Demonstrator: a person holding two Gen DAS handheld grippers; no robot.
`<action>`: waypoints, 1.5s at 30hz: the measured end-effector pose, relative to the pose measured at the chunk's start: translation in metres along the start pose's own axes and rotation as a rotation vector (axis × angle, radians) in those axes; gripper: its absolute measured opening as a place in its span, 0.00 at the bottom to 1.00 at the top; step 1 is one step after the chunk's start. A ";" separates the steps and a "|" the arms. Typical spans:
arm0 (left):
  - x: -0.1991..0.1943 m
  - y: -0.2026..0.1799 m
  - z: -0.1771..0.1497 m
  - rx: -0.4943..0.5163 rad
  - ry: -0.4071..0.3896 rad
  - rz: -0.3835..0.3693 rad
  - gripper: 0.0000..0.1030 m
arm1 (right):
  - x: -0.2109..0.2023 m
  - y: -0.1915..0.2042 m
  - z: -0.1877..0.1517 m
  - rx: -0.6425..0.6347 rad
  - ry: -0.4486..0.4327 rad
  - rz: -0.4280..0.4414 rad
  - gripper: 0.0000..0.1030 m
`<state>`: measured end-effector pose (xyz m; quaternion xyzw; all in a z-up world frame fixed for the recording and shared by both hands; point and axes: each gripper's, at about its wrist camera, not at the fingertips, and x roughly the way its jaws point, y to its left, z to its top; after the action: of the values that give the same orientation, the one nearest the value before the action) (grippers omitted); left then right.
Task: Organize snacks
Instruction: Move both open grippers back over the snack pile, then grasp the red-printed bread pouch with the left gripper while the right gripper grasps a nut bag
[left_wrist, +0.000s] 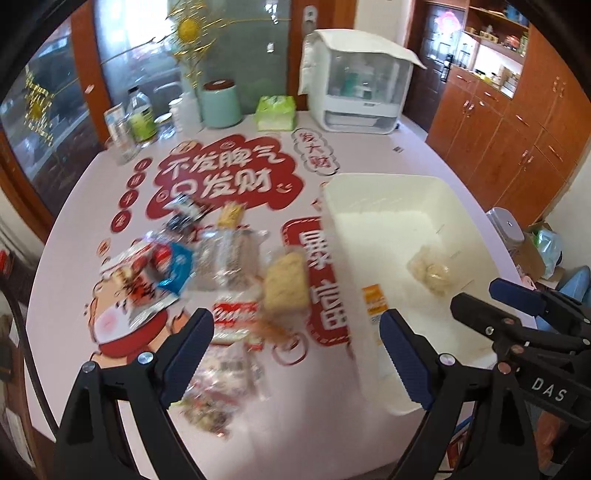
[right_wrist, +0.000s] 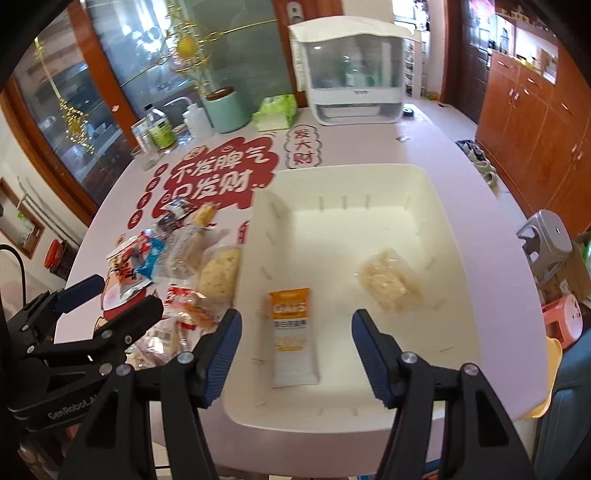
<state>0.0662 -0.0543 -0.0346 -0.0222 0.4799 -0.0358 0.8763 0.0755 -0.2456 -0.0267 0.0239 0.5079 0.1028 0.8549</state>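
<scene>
Right wrist view: orange-topped packet (right_wrist: 293, 338) in bin (right_wrist: 491, 258), between parted fingers (right_wrist: 221, 350).

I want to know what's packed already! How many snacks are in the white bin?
2: an orange-and-white packet near the white bin's left wall, and a clear bag of pale snacks toward the right.

White bin (right_wrist: 369, 192): open top, interior mostly free; orange-white packet (right_wrist: 293, 332) lay near left wall, clear-wrapped snack (right_wrist: 391, 284) right of centre. Snack pile (left_wrist: 207, 266) crowded table (left_wrist: 369, 147) left of bin. Bottles (left_wrist: 140, 114), mint canister (left_wrist: 220, 103), white appliance (left_wrist: 358, 92) lined far edge.
</scene>
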 end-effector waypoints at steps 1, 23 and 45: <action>-0.003 0.009 -0.002 -0.014 0.004 0.001 0.88 | 0.000 0.006 0.000 -0.008 -0.001 0.005 0.61; -0.036 0.185 -0.004 -0.095 -0.014 0.041 0.88 | 0.017 0.146 -0.012 -0.057 0.051 0.061 0.63; 0.119 0.257 0.015 -0.200 0.212 -0.092 0.88 | 0.154 0.190 -0.086 0.108 0.383 0.202 0.64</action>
<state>0.1532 0.1913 -0.1458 -0.1273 0.5694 -0.0302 0.8116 0.0432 -0.0346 -0.1733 0.1005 0.6609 0.1632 0.7256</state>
